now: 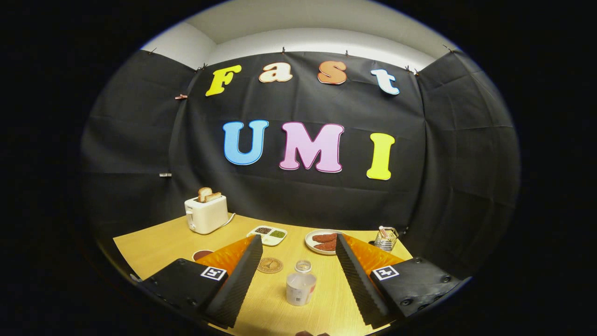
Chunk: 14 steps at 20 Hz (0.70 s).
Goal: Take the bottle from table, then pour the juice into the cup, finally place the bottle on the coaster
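Table (158,245) — bottle (300,283) stands between spread gripper (296,254) fingers, untouched.

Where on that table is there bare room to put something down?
Bare wood lies between the toaster and the cup, and around the bottle between the open gripper fingers. It is crowded along the back: tray, plate, rack.

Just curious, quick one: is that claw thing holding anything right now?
Gripper: open, jaws spread wide, holding nothing; the bottle stands on the table between them, untouched.
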Available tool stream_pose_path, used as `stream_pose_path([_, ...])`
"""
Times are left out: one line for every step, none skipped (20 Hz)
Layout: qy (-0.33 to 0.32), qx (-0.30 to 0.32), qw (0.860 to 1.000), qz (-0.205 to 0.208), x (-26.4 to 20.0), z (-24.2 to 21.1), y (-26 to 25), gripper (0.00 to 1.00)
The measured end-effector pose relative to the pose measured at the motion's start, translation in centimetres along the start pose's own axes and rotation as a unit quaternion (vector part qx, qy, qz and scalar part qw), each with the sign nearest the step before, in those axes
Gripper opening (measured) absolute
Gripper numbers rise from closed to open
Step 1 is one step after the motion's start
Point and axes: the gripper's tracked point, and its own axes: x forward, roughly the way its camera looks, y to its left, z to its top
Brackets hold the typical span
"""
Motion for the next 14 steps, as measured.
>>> stream_pose_path([0.003,0.004,1.0,0.001,0.1,-0.3,0.1,0.97])
stream_pose_path([0.006,0.006,1.0,0.001,0.4,-0.5,0.1,0.97])
stream_pose_path([0.008,0.005,1.0,0.0,0.5,-0.9,0.1,0.97])
stream_pose_path([0.009,0.005,1.0,-0.001,0.8,-1.1,-0.1,0.97])
stream_pose_path([0.009,0.004,1.0,-0.002,1.0,-1.3,-0.1,0.97])
stream_pose_path([0.01,0.005,1.0,-0.004,1.3,-1.6,-0.3,0.97])
stream_pose_path([0.009,0.006,1.0,-0.004,1.5,-1.9,-0.3,0.97])
stream_pose_path([0.01,0.005,1.0,-0.006,1.8,-2.3,-0.4,0.97])
stream_pose_path([0.011,0.003,1.0,-0.006,2.0,-2.7,-0.4,0.97])
stream_pose_path([0.012,-0.001,1.0,-0.006,2.3,-3.2,-0.4,0.97])
stream_pose_path([0.014,-0.002,1.0,-0.006,2.5,-3.8,-0.5,0.97])
stream_pose_path([0.018,-0.002,1.0,-0.006,2.7,-4.4,-0.4,0.97])
stream_pose_path([0.022,0.001,1.0,-0.007,2.9,-5.1,-0.5,0.97])
stream_pose_path([0.026,0.003,1.0,-0.008,3.3,-5.7,-0.4,0.97])
